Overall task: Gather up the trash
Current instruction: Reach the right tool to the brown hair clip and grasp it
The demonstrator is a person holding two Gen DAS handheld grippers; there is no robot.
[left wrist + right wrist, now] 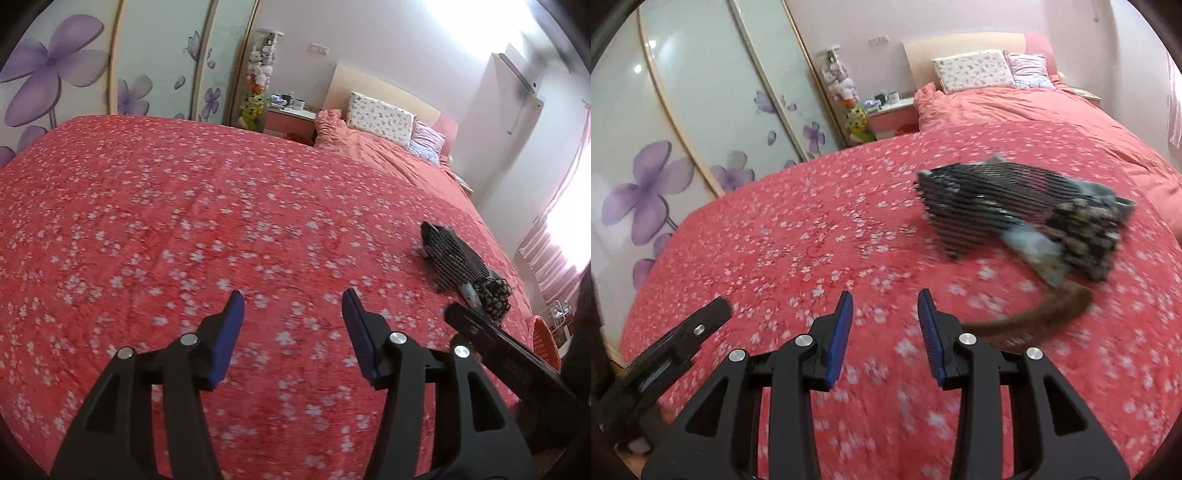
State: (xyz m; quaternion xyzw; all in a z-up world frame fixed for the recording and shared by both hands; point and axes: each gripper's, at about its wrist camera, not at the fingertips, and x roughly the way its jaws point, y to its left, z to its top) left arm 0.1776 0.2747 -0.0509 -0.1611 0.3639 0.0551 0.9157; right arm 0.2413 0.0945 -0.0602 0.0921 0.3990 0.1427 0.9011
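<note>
One red floral bed [812, 240], two pillows [973, 70] at 12 o'clock, one blurred dark fabric heap [1015, 218], perhaps several pieces, at 1 o'clock, left tool [293, 295] and right tool [885, 295] both gaping, empty.

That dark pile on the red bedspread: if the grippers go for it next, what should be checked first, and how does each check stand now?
1. Left gripper empty, jaws apart: ok.
2. Right gripper empty, jaws apart: ok.
3. Dark pile in view of both cameras: ok.
4. Right gripper lined up with the pile: not ok; the pile lies ahead and off to its right.
5. What the pile is made of, trash or clothing: cannot tell; the picture is blurred.
6. Brown curved item beside the right gripper, separate from the pile: cannot tell.
7. Bedspread between the grippers and the pile free of obstacles: ok.
</note>
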